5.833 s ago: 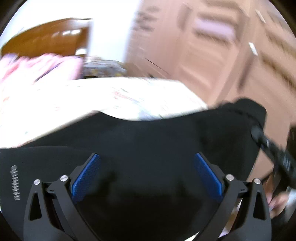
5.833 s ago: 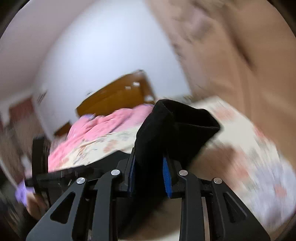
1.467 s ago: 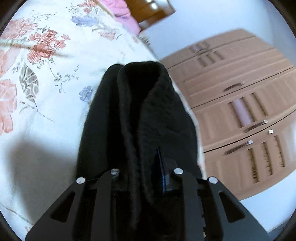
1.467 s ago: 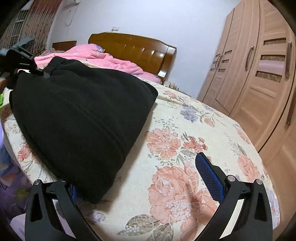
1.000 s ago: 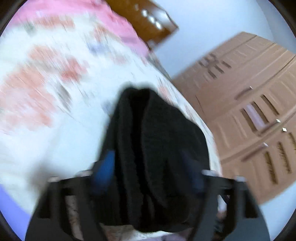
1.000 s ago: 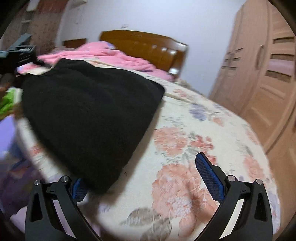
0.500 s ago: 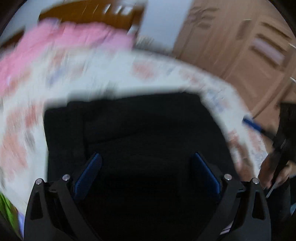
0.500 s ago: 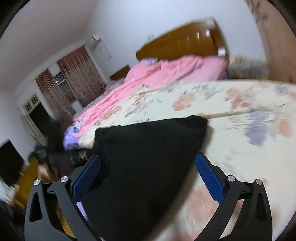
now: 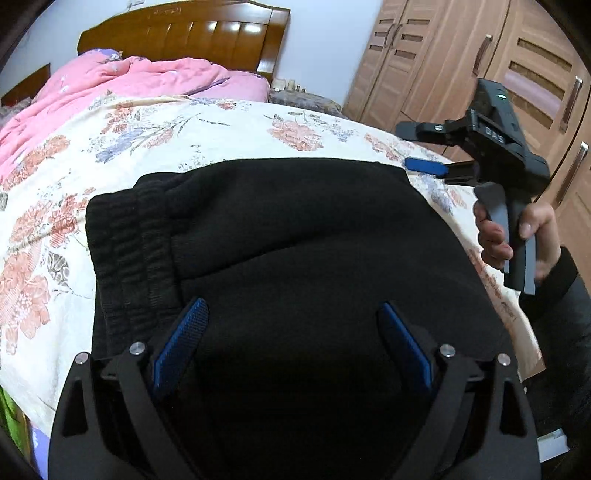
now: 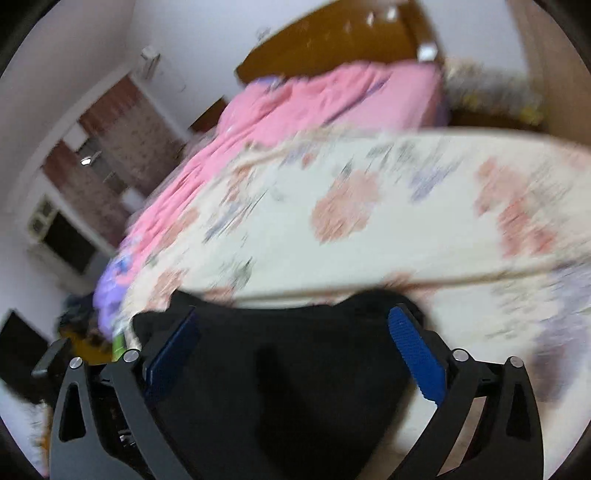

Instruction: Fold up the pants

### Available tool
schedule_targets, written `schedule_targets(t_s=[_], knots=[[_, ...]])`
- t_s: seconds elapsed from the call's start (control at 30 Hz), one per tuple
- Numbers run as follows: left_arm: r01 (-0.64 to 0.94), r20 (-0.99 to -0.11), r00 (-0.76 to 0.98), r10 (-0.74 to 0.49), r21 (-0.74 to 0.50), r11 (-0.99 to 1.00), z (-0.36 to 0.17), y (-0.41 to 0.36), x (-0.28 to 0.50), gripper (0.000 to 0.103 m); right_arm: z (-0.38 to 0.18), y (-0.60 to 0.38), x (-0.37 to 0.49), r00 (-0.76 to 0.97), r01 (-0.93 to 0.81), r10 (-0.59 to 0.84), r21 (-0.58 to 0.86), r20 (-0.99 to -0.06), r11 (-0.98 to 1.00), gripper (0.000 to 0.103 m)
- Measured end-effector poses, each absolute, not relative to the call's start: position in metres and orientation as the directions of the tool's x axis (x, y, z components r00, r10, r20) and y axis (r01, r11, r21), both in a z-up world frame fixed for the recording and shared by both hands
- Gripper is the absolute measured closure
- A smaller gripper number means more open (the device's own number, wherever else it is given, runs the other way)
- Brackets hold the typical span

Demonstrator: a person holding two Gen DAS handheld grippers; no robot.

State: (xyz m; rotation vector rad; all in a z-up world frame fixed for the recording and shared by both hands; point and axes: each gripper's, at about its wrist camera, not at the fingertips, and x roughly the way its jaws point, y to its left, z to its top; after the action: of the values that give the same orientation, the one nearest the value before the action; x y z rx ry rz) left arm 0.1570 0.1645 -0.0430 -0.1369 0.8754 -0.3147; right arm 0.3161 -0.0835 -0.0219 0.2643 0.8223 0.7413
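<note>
The black pants (image 9: 295, 236) lie folded into a compact block on the floral bedsheet (image 9: 207, 129), ribbed waistband (image 9: 125, 243) on the left. My left gripper (image 9: 293, 343) hovers open over their near part, its blue pads (image 9: 181, 343) spread wide and holding nothing. My right gripper (image 9: 404, 146), held by a hand (image 9: 495, 236), floats open above the pants' far right corner without touching them. The right wrist view is blurred; there the right gripper (image 10: 293, 350) is open with the pants (image 10: 280, 369) low in the frame between its fingers.
A pink quilt (image 9: 122, 81) is piled at the head of the bed before a wooden headboard (image 9: 184, 33). Wooden wardrobe doors (image 9: 461, 55) stand close on the right. The bed's edge runs near the pants' right side, with a dark sleeve (image 9: 565, 295) beyond it.
My left gripper was shut on the pants' folded edge 1.5 s ago; it has since let go, opened and drawn back. My right gripper stayed open and swung round above the pants.
</note>
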Motion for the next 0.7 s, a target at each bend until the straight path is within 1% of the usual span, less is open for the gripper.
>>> schedule_targets(t_s=[0.03, 0.07, 0.1, 0.13, 0.17, 0.2, 0.27, 0.3, 0.33, 0.37, 0.43, 0.5, 0.57, 0.67, 0.7], knots=[[0.214, -0.73, 0.599, -0.328, -0.249, 0.945, -0.042, 0.165, 0.156, 0.01, -0.02, -0.083, 0.318, 0.424, -0.503, 0.725, 0.524, -0.543, 0.687, 0.005], [0.215, -0.73, 0.601, -0.326, -0.245, 0.945, -0.042, 0.164, 0.156, 0.01, -0.023, -0.078, 0.318, 0.358, -0.52, 0.775, 0.578, -0.522, 0.629, 0.005], [0.217, -0.731, 0.602, -0.322, -0.238, 0.947, -0.042, 0.163, 0.156, 0.01, -0.026, -0.074, 0.32, 0.32, -0.529, 0.781, 0.583, -0.536, 0.617, 0.005], [0.217, -0.731, 0.603, -0.32, -0.235, 0.947, -0.042, 0.163, 0.155, 0.01, -0.034, -0.064, 0.323, 0.293, -0.544, 0.751, 0.543, -0.592, 0.64, 0.005], [0.218, -0.731, 0.603, -0.32, -0.236, 0.947, -0.042, 0.163, 0.155, 0.01, -0.043, -0.056, 0.328, 0.313, -0.542, 0.69, 0.474, -0.653, 0.694, 0.006], [0.218, -0.731, 0.602, -0.322, -0.237, 0.947, -0.042, 0.163, 0.155, 0.01, -0.051, -0.053, 0.333, 0.332, -0.543, 0.664, 0.44, -0.67, 0.716, 0.006], [0.22, -0.733, 0.6, -0.32, -0.234, 0.947, -0.042, 0.163, 0.155, 0.01, -0.048, -0.06, 0.334, 0.372, -0.513, 0.686, 0.478, -0.626, 0.714, 0.009], [0.219, -0.734, 0.599, -0.319, -0.233, 0.948, -0.042, 0.163, 0.155, 0.01, -0.041, -0.062, 0.329, 0.409, -0.481, 0.671, 0.48, -0.618, 0.734, 0.008], [0.219, -0.734, 0.6, -0.318, -0.231, 0.948, -0.042, 0.163, 0.154, 0.01, -0.033, -0.062, 0.32, 0.449, -0.473, 0.649, 0.453, -0.614, 0.756, 0.008], [0.22, -0.733, 0.602, -0.318, -0.231, 0.948, -0.042, 0.163, 0.154, 0.01, -0.022, -0.063, 0.304, 0.483, -0.494, 0.644, 0.423, -0.593, 0.76, 0.007], [0.218, -0.731, 0.603, -0.319, -0.233, 0.948, -0.043, 0.163, 0.154, 0.01, -0.011, -0.066, 0.277, 0.476, -0.545, 0.672, 0.41, -0.567, 0.731, 0.007], [0.218, -0.73, 0.607, -0.315, -0.228, 0.949, -0.043, 0.162, 0.154, 0.01, -0.005, -0.068, 0.238, 0.516, -0.579, 0.627, 0.301, -0.584, 0.758, 0.006], [0.218, -0.728, 0.61, -0.314, -0.227, 0.949, -0.043, 0.162, 0.153, 0.01, -0.014, -0.065, 0.198, 0.575, -0.575, 0.508, 0.125, -0.642, 0.809, 0.006], [0.221, -0.721, 0.617, -0.316, -0.226, 0.949, -0.043, 0.162, 0.152, 0.01, -0.041, -0.066, 0.153, 0.586, -0.61, 0.454, 0.003, -0.671, 0.792, 0.006], [0.222, -0.722, 0.617, -0.315, -0.224, 0.949, -0.043, 0.162, 0.152, 0.01, -0.055, -0.068, 0.139, 0.613, -0.596, 0.414, -0.049, -0.673, 0.802, 0.006]])
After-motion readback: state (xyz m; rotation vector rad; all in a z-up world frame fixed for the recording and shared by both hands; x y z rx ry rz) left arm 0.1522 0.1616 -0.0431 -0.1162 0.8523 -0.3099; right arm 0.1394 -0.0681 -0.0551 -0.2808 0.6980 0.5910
